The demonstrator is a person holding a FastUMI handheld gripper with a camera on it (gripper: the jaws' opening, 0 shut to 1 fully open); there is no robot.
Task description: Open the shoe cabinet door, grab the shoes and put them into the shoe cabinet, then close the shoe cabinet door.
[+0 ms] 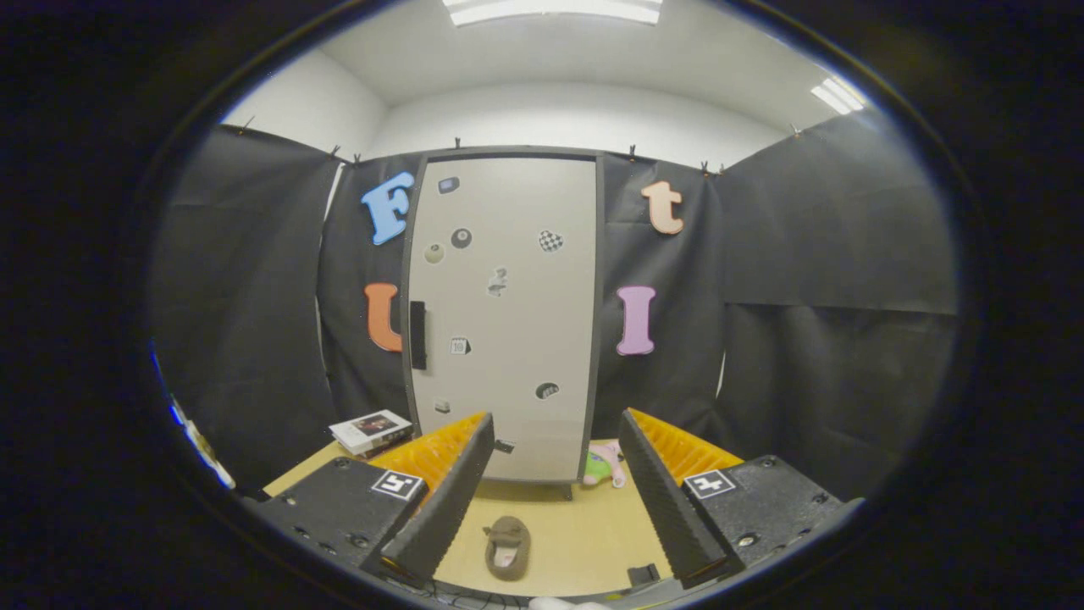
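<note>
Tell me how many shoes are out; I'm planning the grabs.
1: the shoe lies on the table between the open gripper fingers, before the shut cabinet. Others may be hidden.

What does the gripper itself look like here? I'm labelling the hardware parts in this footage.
The gripper has two long wedge-shaped fingers with finely ribbed inner faces. Each sits on a dark, blocky body with screws, and each body carries a small square black-and-white marker. The fingers stand apart, open.

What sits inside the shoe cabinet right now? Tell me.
Cannot be seen: the shoe cabinet door is shut and covers the inside. Only stickers and a dark handle show on its front. The shoe lies on the table between the open tongs.
</note>
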